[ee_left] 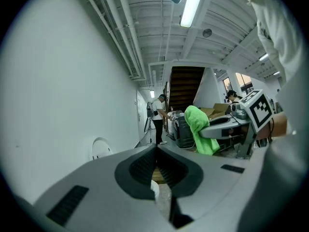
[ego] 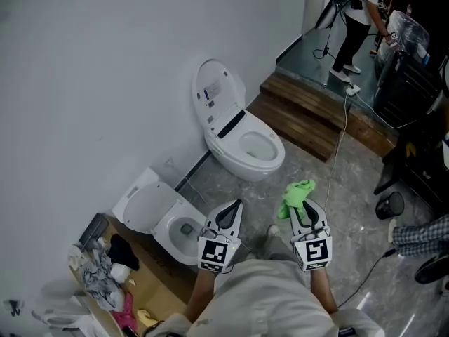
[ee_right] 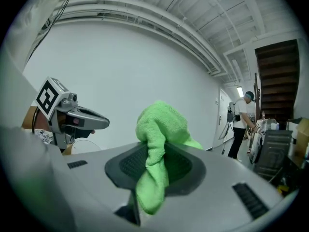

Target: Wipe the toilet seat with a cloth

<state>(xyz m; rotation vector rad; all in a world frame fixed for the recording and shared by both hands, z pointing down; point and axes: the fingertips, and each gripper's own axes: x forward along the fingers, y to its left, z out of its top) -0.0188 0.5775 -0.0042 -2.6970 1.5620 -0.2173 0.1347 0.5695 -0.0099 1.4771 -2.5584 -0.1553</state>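
Observation:
A white toilet [ego: 242, 139] with its lid raised stands against the wall, its seat ring [ego: 258, 146] facing me. My right gripper [ego: 302, 209] is shut on a bright green cloth [ego: 296, 195] [ee_right: 157, 153], which bunches out past the jaws. It hovers in the air short of the toilet, on its near right. My left gripper [ego: 228, 214] [ee_left: 155, 170] is beside it, shut with nothing between the jaws. The left gripper view shows the right gripper with the cloth [ee_left: 200, 129].
A second white toilet [ego: 168, 220] stands at the near left by a cardboard box [ego: 126, 286] of rags. A wooden step [ego: 309, 114] lies behind the toilet. A cable [ego: 340, 146] crosses the floor; a person [ego: 354, 27] stands far back.

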